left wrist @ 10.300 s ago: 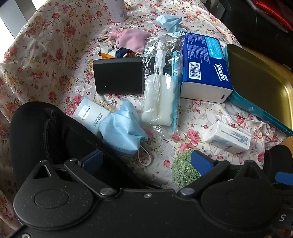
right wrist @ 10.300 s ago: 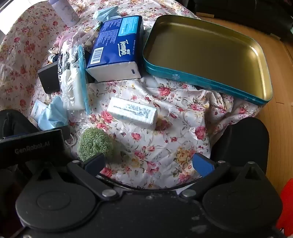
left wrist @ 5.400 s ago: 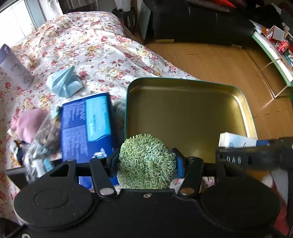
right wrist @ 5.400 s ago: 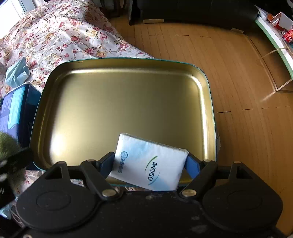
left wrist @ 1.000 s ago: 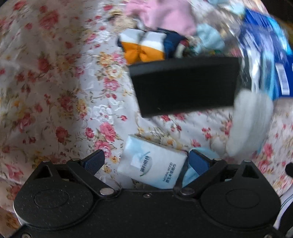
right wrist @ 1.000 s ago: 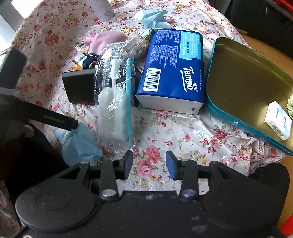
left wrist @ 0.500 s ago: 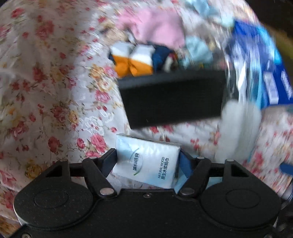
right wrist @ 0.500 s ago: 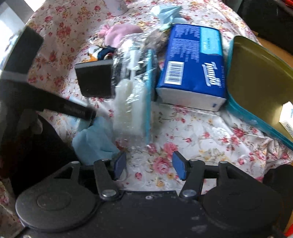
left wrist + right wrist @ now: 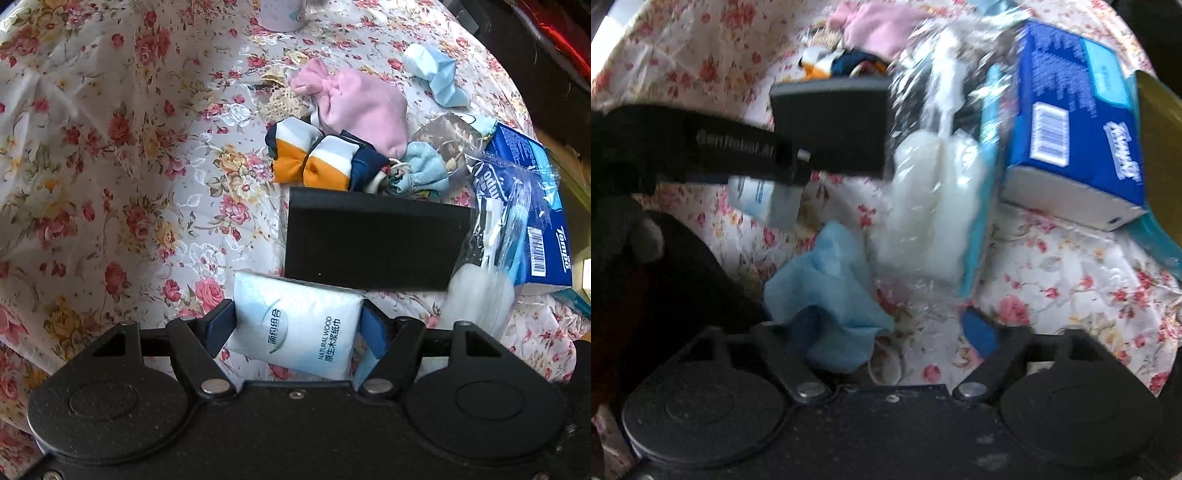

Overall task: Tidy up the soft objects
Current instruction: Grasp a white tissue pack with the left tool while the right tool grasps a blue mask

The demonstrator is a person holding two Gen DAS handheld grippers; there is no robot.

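Observation:
My left gripper [image 9: 297, 326] is shut on a white tissue pack [image 9: 295, 326], held just above the flowered cloth; the pack also shows in the right wrist view [image 9: 757, 197] under the left gripper's body. My right gripper [image 9: 892, 328] is open and low over the cloth, with a crumpled blue face mask [image 9: 831, 280] lying partly between its fingers. The gold tray with a teal rim [image 9: 1161, 125] is at the far right edge.
A black box [image 9: 373, 240], striped socks [image 9: 314, 157], a pink pouch [image 9: 362, 103], a bagged white sponge brush [image 9: 934, 206] and a blue Tempo tissue box [image 9: 1078, 122] crowd the cloth [image 9: 110, 147]. A second blue mask [image 9: 434, 74] and a cup [image 9: 280, 13] lie farther back.
My left gripper closed on the tissue pack and lifted it slightly. My right gripper opened wider and moved left and down over the blue mask.

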